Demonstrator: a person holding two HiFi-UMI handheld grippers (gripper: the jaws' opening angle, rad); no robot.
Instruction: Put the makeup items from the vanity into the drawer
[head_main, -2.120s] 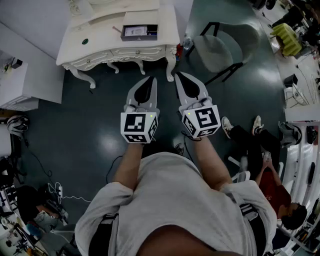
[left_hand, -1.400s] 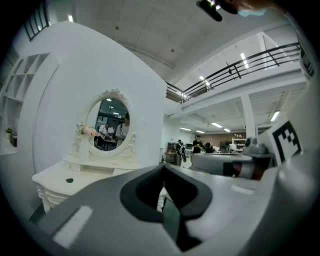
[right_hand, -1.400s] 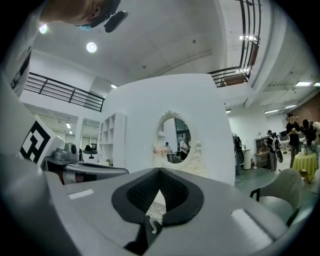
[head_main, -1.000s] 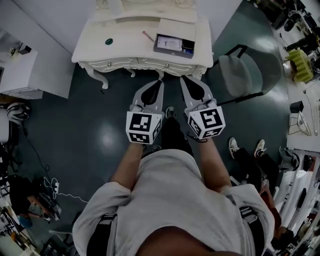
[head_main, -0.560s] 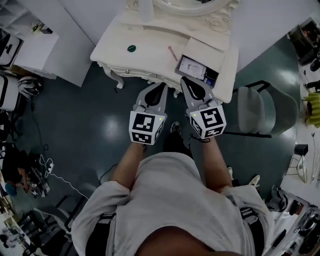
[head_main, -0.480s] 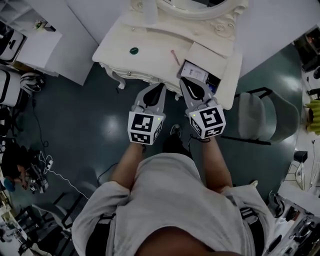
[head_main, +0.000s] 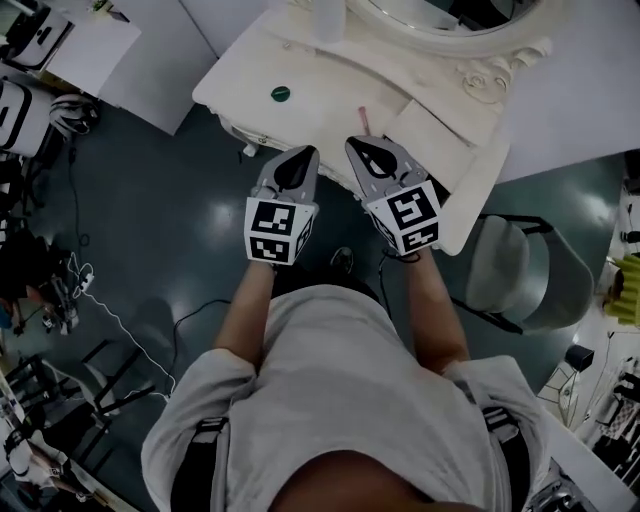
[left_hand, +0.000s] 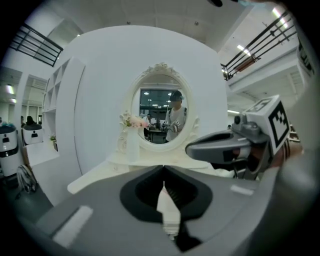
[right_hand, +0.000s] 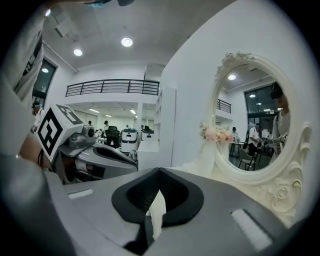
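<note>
Since both sets of jaws are pressed together w/ nothing in them, no makeup is picked up yet. In the head view the left gripper (head_main: 300, 158) & right gripper (head_main: 355, 150) sit side by side mid frame, tips at the front edge of the white vanity (head_main: 300, 70). A thin pink stick (head_main: 362, 118) lies just above the right gripper's tip, long side running approx up-down, so that hand looks nearer. The small green round thing (head_main: 280, 94) sits up & left of the left gripper.
</note>
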